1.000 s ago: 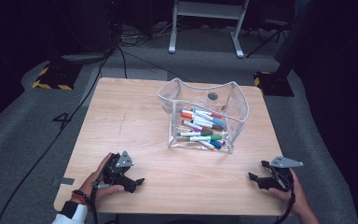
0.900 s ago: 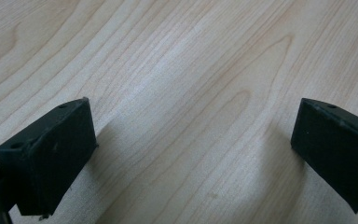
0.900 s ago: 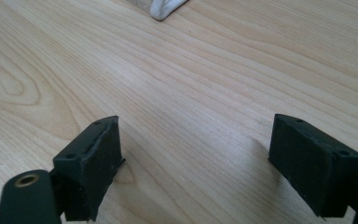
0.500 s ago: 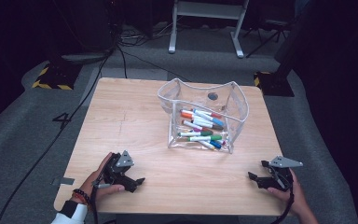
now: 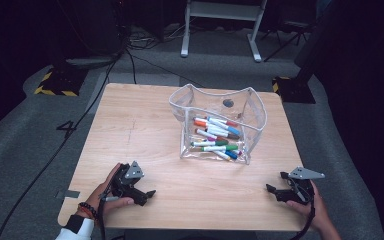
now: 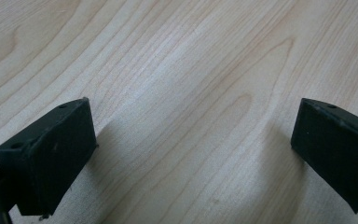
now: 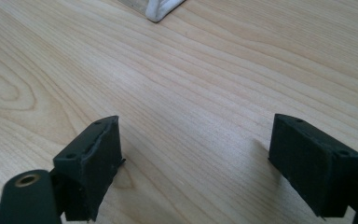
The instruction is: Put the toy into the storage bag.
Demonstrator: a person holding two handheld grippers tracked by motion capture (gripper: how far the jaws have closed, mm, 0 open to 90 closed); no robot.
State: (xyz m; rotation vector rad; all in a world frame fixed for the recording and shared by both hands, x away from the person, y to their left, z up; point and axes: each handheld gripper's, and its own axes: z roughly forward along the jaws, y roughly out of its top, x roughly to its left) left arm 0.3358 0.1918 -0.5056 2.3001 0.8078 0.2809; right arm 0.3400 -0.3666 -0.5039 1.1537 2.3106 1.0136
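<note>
Nothing moved; both tongs (image 5: 147, 194) (image 5: 274, 190) rest low (jaws apart).

A: What sits between the jaws?
B: Bare wooden table (image 7: 200, 93) — the right gripper (image 7: 196, 163) is spread wide, holding nothing.
A: Anything else?
B: A white pouch corner (image 7: 161, 9) at twelve o'clock.

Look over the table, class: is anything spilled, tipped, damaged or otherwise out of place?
Nothing stands out. The clear pouch stands upright on the table with the markers all inside it, none spilled. The left gripper and right gripper rest open near the front edge, well apart from the pouch.
</note>
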